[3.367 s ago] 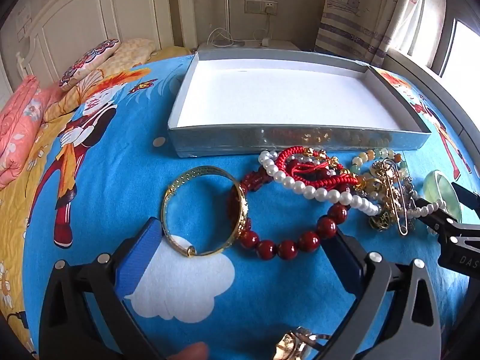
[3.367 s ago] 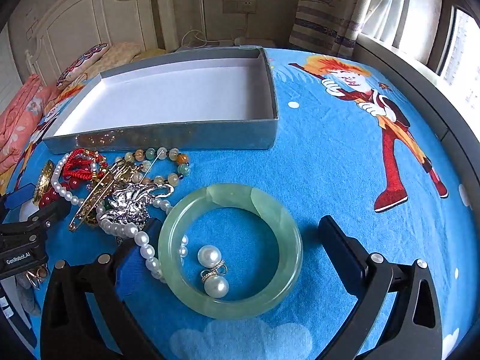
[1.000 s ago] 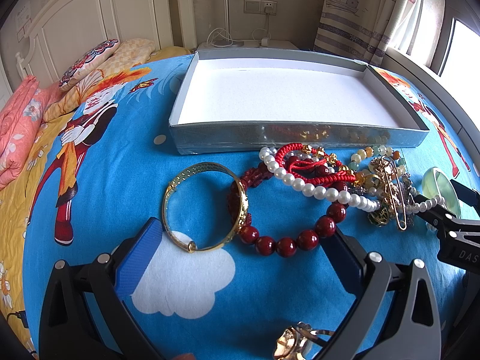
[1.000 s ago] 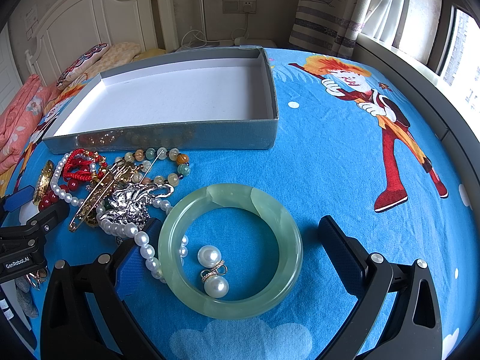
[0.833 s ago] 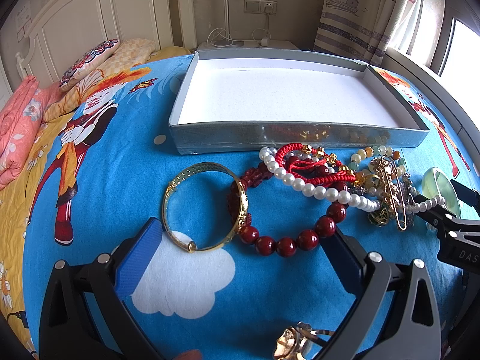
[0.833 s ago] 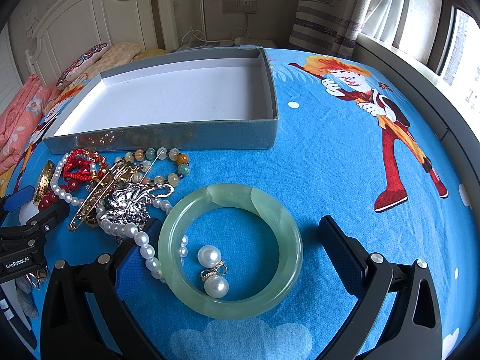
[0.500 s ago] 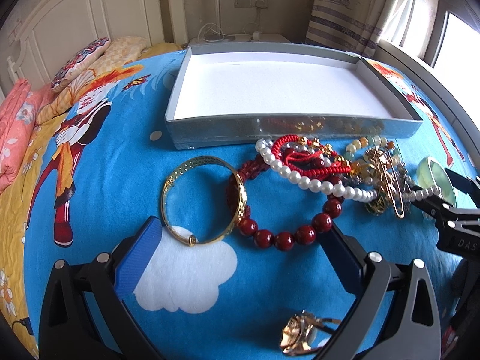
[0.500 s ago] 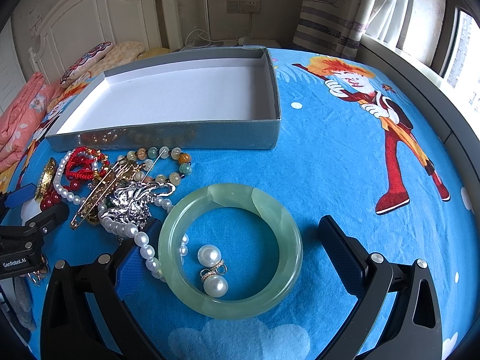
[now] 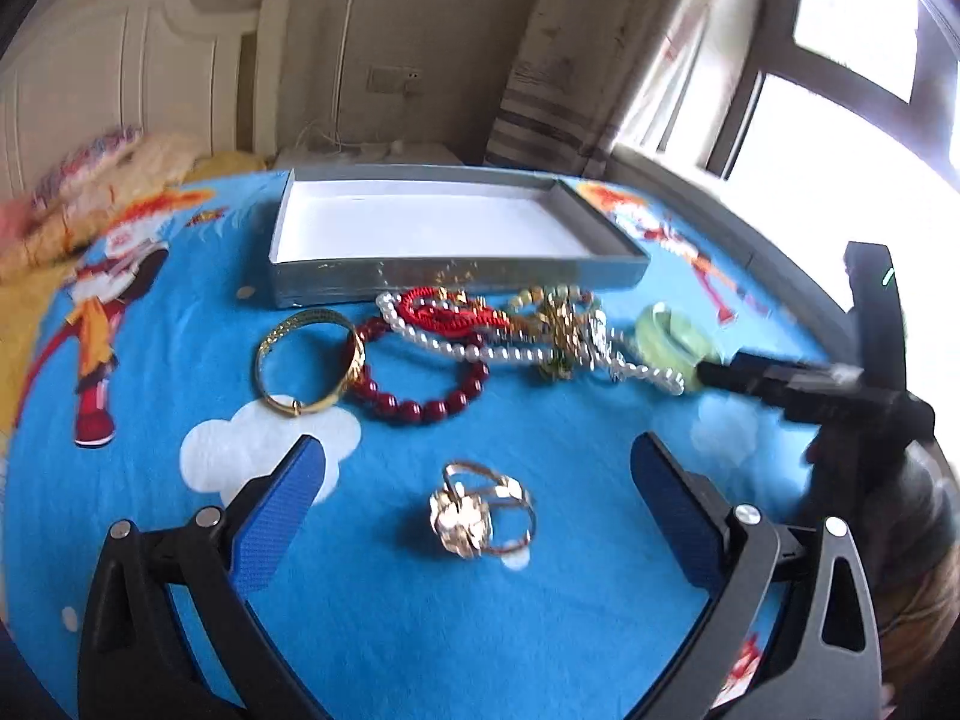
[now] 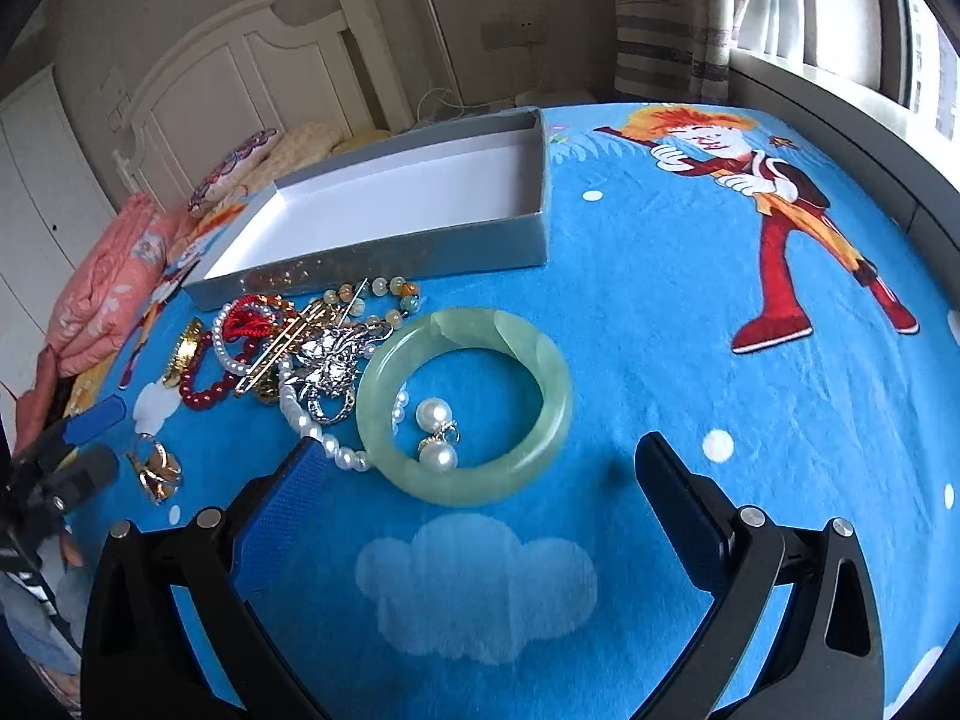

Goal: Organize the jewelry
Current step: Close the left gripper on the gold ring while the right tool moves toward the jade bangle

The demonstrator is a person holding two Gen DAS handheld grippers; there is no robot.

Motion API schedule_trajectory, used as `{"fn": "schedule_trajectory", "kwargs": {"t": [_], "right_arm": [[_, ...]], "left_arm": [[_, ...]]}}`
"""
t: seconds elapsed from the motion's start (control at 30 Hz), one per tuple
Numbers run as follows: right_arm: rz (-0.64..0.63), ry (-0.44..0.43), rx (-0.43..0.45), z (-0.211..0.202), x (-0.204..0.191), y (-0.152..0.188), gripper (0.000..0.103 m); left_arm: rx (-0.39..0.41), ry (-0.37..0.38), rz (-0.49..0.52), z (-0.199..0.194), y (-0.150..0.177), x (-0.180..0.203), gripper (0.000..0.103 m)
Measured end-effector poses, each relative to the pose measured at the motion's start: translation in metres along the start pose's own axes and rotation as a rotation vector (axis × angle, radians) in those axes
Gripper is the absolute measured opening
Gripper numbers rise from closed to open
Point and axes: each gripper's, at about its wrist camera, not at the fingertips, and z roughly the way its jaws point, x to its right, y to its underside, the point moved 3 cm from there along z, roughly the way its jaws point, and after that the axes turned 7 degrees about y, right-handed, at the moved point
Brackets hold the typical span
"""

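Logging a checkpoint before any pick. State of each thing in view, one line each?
Gray box: open, empty.
Left gripper: open, holding nothing.
Right gripper: open, holding nothing.
Jade bangle: flat on the bedspread, pearl earrings inside its ring.
Gold bangle: on the bedspread, outside the box.
Red bead bracelet: outside the box, under the pearl strand.
Gold ring: between the left fingers, ungripped.

My left gripper (image 9: 477,468) is black plastic with blue bumpy pads (image 9: 282,501). Shiny round screws (image 9: 746,513) sit on it. My right gripper (image 10: 480,468) looks the same.
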Motion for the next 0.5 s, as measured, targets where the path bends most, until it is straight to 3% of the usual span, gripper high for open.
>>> {"fn": "schedule_trajectory", "kwargs": {"t": [0.1, 0.37, 0.4, 0.47, 0.5], "right_arm": [[0.024, -0.027, 0.041, -0.017, 0.008, 0.009, 0.098], [-0.044, 0.046, 0.064, -0.026, -0.001, 0.019, 0.084], [-0.055, 0.059, 0.065, -0.025, -0.002, 0.019, 0.083], [-0.073, 0.075, 0.066, -0.024, -0.005, 0.02, 0.083], [-0.074, 0.078, 0.063, -0.023, -0.005, 0.02, 0.083]], "left_arm": [[-0.022, -0.097, 0.061, 0.004, 0.006, 0.012, 0.101], [-0.09, -0.157, 0.058, 0.018, 0.007, 0.006, 0.098], [-0.096, -0.158, 0.058, 0.019, 0.007, 0.005, 0.093], [-0.127, -0.155, 0.046, 0.025, 0.01, 0.0, 0.058], [-0.15, -0.138, 0.036, 0.029, 0.012, -0.002, 0.048]]}}
